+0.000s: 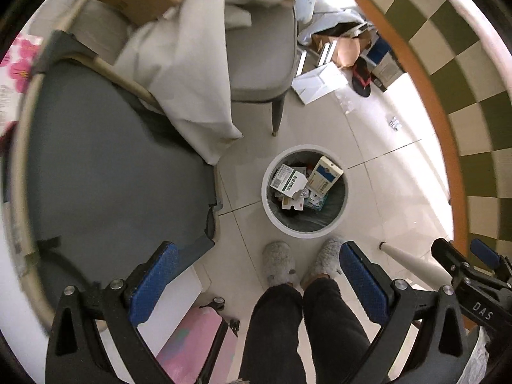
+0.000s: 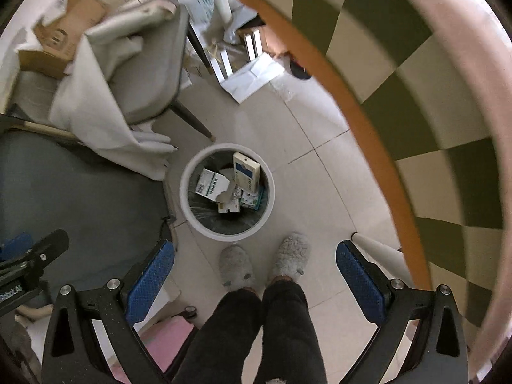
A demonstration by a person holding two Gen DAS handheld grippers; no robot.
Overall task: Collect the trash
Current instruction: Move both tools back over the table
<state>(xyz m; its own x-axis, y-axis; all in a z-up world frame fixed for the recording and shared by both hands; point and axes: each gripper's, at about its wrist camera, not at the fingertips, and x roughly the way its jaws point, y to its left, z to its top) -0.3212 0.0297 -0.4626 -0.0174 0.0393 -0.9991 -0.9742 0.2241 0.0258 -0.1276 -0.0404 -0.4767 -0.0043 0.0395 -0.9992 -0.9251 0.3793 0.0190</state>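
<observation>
A white round trash bin [image 1: 268, 203] with a dark liner stands on the tiled floor, also in the right wrist view [image 2: 184, 198]. It holds several small cardboard boxes [image 1: 324, 173] and packaging [image 2: 212, 185]. My left gripper [image 1: 256, 275] is open and empty, high above the floor, nearer me than the bin. My right gripper [image 2: 256, 272] is open and empty, at a similar height. The right gripper also shows at the right edge of the left wrist view [image 1: 464, 262].
The person's slippered feet [image 1: 277, 264] stand just before the bin. A dark chair seat [image 1: 105, 172] is at left, a grey chair with white cloth [image 1: 256, 41] behind. A checkered round table [image 2: 416, 96] curves at right. Paper and boxes [image 1: 320, 80] litter the far floor.
</observation>
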